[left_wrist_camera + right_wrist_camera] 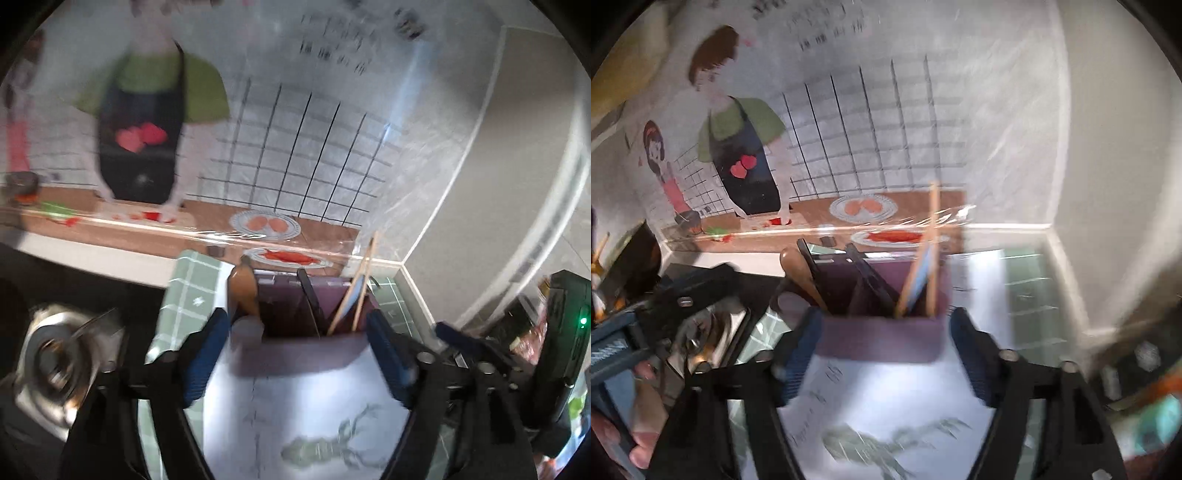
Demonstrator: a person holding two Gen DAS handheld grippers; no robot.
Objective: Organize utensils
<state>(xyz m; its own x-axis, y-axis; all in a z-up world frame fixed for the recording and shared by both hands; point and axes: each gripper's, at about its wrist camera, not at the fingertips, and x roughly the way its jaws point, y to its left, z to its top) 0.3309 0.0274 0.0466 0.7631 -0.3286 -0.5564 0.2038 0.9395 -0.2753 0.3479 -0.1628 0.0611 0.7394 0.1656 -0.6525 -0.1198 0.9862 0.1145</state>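
Left wrist view shows the left gripper (pixel 295 350) and, likewise, the right gripper (pixel 881 354) with jaws released and empty, near the purple holder (pixel 306 350) where chopsticks (pixel 360 284) and wooden spoon (pixel 243 288) stand sorted upright.

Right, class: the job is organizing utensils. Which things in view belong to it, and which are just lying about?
Belongs to the job:
- purple divided utensil holder
- wooden chopsticks
- brown wooden spoon
- black-handled utensils

Just lying about:
- white printed paper sheet
- green checked tablecloth
- shiny steel pot
- cartoon kitchen wall poster
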